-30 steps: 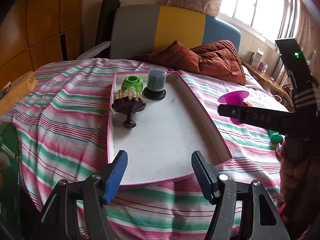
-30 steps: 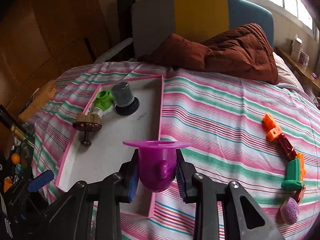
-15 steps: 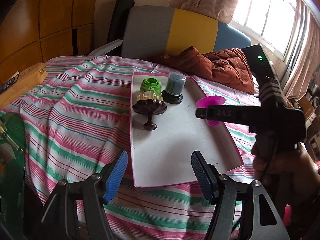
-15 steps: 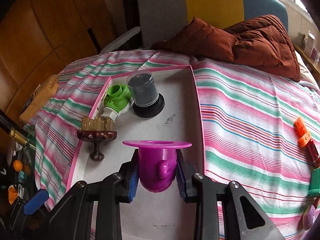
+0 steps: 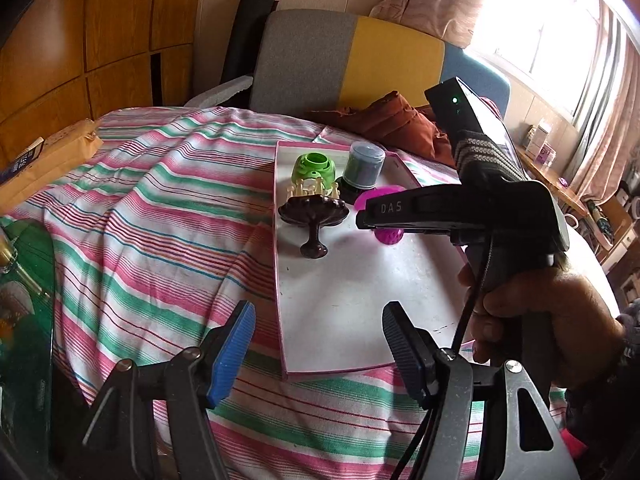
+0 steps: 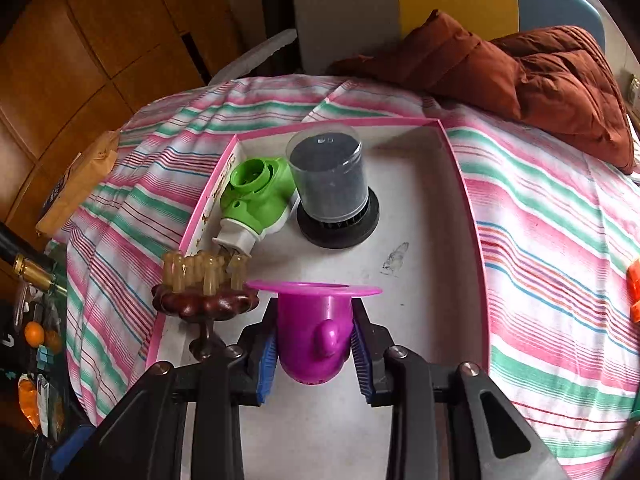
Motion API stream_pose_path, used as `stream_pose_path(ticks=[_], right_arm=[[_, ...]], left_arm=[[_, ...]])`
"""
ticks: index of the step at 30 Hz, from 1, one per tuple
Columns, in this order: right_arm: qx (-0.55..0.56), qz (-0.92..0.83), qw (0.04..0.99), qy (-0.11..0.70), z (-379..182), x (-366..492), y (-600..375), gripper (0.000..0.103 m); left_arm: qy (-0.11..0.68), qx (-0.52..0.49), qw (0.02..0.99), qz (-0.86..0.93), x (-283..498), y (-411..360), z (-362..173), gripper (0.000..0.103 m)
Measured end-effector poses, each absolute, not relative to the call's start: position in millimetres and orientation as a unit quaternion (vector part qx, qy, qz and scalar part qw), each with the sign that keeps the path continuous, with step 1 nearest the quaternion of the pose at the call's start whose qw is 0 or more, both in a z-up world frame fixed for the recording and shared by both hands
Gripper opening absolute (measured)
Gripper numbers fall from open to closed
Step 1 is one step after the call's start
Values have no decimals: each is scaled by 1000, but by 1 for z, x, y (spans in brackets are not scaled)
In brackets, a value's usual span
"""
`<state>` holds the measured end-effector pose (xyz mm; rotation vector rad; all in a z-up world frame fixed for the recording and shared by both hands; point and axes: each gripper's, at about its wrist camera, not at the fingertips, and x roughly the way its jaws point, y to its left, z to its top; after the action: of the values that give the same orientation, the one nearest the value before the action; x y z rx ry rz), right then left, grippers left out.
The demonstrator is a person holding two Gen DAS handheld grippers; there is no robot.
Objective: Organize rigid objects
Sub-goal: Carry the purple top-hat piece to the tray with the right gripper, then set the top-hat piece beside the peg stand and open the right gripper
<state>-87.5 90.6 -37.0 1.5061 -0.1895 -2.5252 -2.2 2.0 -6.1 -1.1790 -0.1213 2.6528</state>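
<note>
My right gripper (image 6: 314, 350) is shut on a purple flanged cup (image 6: 316, 328) and holds it over the pink-rimmed white tray (image 6: 432, 280), just right of a brown wooden stand with pale pegs (image 6: 204, 296). A green plastic piece (image 6: 256, 196) and a clear jar on a black base (image 6: 332, 192) stand at the tray's far end. In the left wrist view the purple cup (image 5: 386, 236) shows partly behind the right gripper's body (image 5: 460, 208), beside the brown stand (image 5: 314, 216). My left gripper (image 5: 318, 354) is open and empty at the tray's (image 5: 340, 320) near edge.
The tray lies on a striped bedspread (image 5: 160, 208). A rust-brown quilt (image 6: 540, 72) and a grey-yellow headboard (image 5: 352, 56) are behind. An orange toy block (image 6: 634, 292) lies at the right edge. A yellow packet (image 5: 48, 160) lies at the left.
My right gripper has carried the purple cup further left and down over the tray, close to the brown stand. The left gripper has shifted left and stays open.
</note>
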Motion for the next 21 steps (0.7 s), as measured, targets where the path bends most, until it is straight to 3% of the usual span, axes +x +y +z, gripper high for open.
stream_pose_path(ticks=[4, 21], right_arm=[[513, -849, 106, -72, -40, -84, 92, 38], [464, -878, 99, -68, -8, -29, 121, 41]], left_arm=[[-40, -406, 114, 906, -3, 2, -8, 67], [-30, -405, 115, 907, 1, 8, -5, 67]])
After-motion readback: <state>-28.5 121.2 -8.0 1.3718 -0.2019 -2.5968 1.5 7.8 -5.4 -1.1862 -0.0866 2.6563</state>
